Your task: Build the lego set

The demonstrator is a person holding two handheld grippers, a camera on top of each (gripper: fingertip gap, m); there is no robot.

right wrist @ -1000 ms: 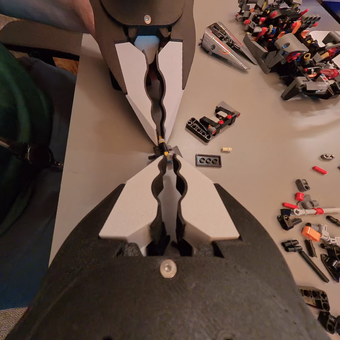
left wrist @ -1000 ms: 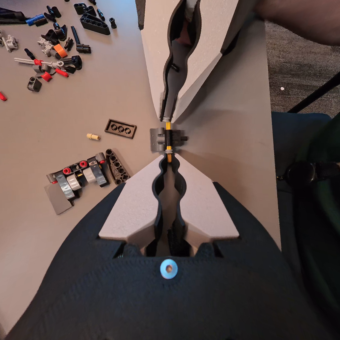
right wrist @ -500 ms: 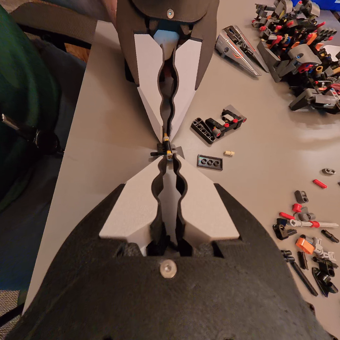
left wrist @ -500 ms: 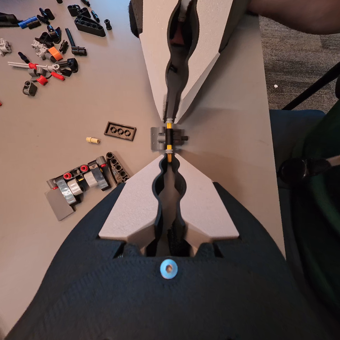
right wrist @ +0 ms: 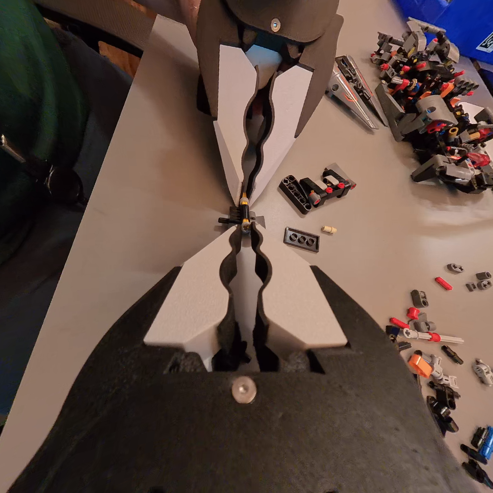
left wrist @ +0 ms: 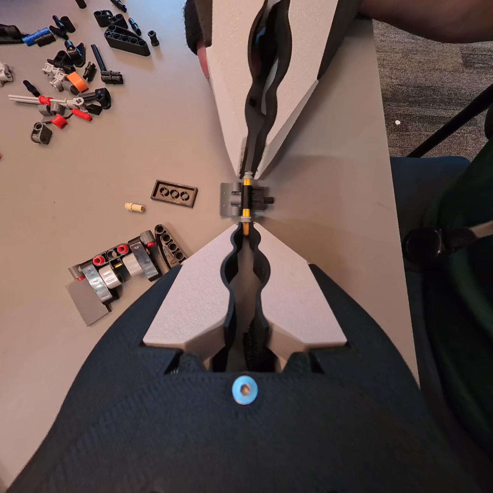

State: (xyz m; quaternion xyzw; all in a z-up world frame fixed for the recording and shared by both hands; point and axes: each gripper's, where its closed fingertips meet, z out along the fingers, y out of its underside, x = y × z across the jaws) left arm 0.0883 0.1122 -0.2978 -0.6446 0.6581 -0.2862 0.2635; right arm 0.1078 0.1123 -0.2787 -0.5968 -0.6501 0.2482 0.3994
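While the left claw [left wrist: 246, 226] and right claw [right wrist: 244, 234] each clench one end of the thin yellow plastic axle [left wrist: 246, 198] near the tabletop [left wrist: 165, 149] front edge, uneven pushing could bend it or pop its small grey-and-black assembly [left wrist: 234, 200] off.

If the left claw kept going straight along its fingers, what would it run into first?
The left claw already pinches the yellow axle. Straight ahead sits the small grey-and-black assembly on that axle, then probably the right claw gripping the far end.
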